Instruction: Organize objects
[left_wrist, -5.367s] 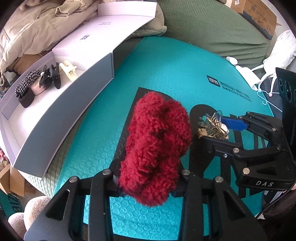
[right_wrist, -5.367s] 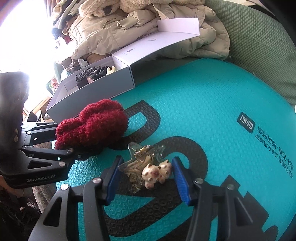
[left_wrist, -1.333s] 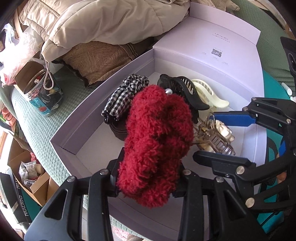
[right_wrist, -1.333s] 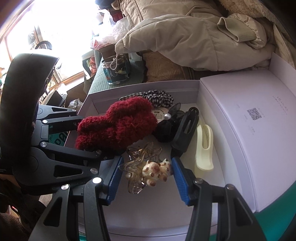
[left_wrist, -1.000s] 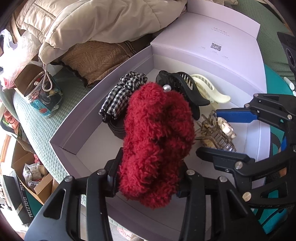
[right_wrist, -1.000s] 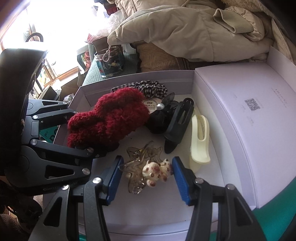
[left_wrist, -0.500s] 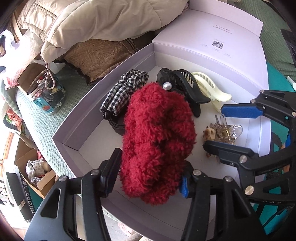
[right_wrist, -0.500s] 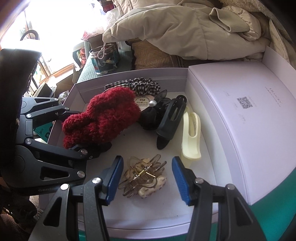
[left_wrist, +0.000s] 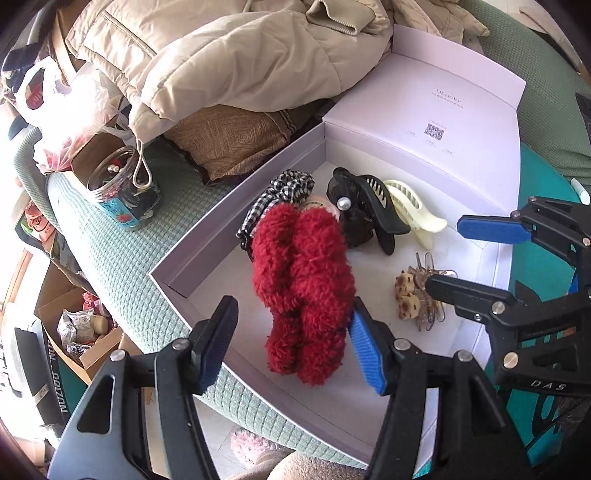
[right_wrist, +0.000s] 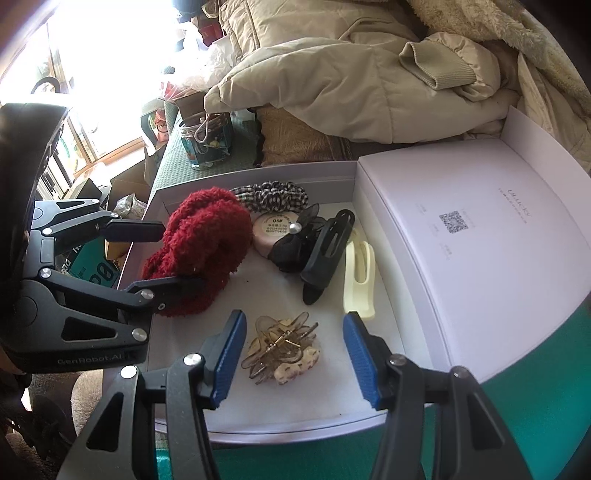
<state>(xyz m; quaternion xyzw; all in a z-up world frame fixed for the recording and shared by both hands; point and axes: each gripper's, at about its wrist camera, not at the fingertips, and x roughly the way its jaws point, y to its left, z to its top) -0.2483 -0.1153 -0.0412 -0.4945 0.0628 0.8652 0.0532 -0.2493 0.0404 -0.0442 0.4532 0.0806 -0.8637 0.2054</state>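
Left wrist view: left hand-held gripper, jaws just opening, straddles the released red scrunchie; right hand-held gripper gapes above the clear claw clip.

The red scrunchie is shaggy, fuzzy cloth. Beside it in the matt, smooth cardboard box lie a glossy black plastic claw clip, a cream plastic clip and a translucent, shiny clip. Behind the box, a puffy beige jacket looks softly matt.
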